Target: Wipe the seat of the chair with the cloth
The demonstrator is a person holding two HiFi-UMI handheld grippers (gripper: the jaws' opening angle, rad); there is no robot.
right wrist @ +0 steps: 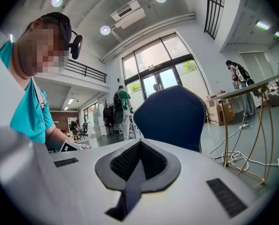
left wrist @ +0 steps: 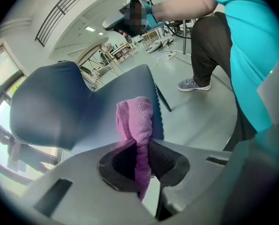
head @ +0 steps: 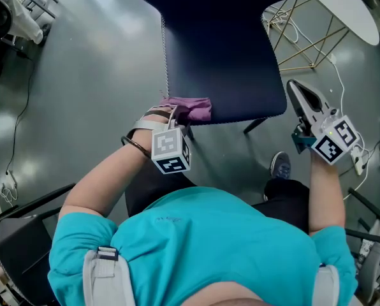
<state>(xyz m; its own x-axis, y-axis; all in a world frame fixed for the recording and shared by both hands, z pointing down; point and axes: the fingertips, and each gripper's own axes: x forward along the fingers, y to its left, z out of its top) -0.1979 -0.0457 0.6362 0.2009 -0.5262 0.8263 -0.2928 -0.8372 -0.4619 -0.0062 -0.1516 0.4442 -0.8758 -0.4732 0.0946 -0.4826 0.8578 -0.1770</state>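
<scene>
The dark blue chair seat (head: 222, 50) fills the top middle of the head view. A pink cloth (head: 191, 109) lies bunched on its near left corner. My left gripper (head: 169, 110) is shut on the cloth there. In the left gripper view the cloth (left wrist: 135, 118) stands up pinched between the jaws, with the chair (left wrist: 60, 107) behind it. My right gripper (head: 295, 88) is held to the right of the seat, off it and above the floor. In the right gripper view its jaws are shut with nothing between them (right wrist: 138, 146), and the chair (right wrist: 174, 116) stands beyond.
A white table (head: 346, 5) on thin gold legs (head: 308, 43) stands at the back right, with white cables (head: 340, 75) on the grey floor. My shoe (head: 280, 165) is beside the chair leg. A black frame (head: 24, 212) lies lower left. People (right wrist: 121, 104) stand far off.
</scene>
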